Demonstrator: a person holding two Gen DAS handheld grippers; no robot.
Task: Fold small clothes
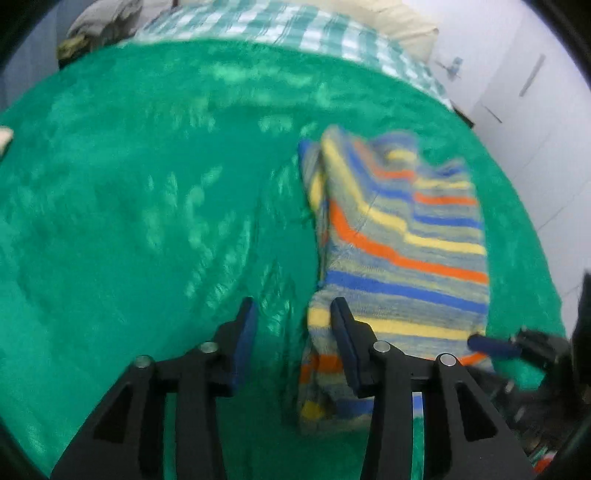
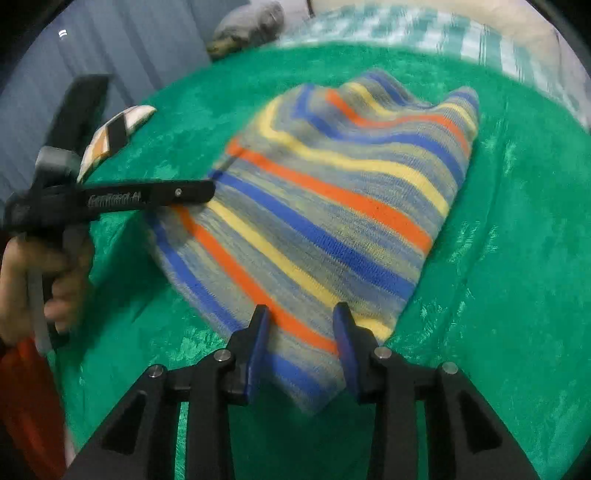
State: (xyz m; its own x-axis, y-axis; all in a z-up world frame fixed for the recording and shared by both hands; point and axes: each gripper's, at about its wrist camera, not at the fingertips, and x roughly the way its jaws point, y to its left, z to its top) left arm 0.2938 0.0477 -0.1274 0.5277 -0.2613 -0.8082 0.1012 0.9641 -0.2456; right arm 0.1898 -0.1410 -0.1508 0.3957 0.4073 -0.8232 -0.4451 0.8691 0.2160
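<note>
Left wrist view first: the left gripper (image 1: 293, 314) hangs low over the green plush blanket (image 1: 129, 203), jaws spread apart with nothing between them, only green pile in the gap. Its right finger overlaps the near corner of the striped knit garment (image 1: 399, 236), which lies a little to the right, already doubled over with a ridge down its left side. At the right edge, the blue tips of the right gripper (image 1: 491, 345) poke in by the garment's near hem. Behind, a checked sheet (image 1: 280, 26) covers the rest of the bed.

Over to the right wrist view: the right gripper (image 2: 301, 319) is released too, jaws wide, straddling the near corner of the knit garment (image 2: 332, 206) without pinching it. The left gripper (image 2: 207, 190) reaches in from the left, tip at the garment's left edge, held in the person's hand (image 2: 44, 280); from this side angle its opening cannot be read. A small orange-and-white patterned piece (image 2: 114, 133) lies beyond on the blanket.

Judgement: this looks like the gap between folds, cloth down, both tools free. Next, each gripper needs a clean pinch on a near corner, both layers caught, then a level carry across to halve the bundle.
</note>
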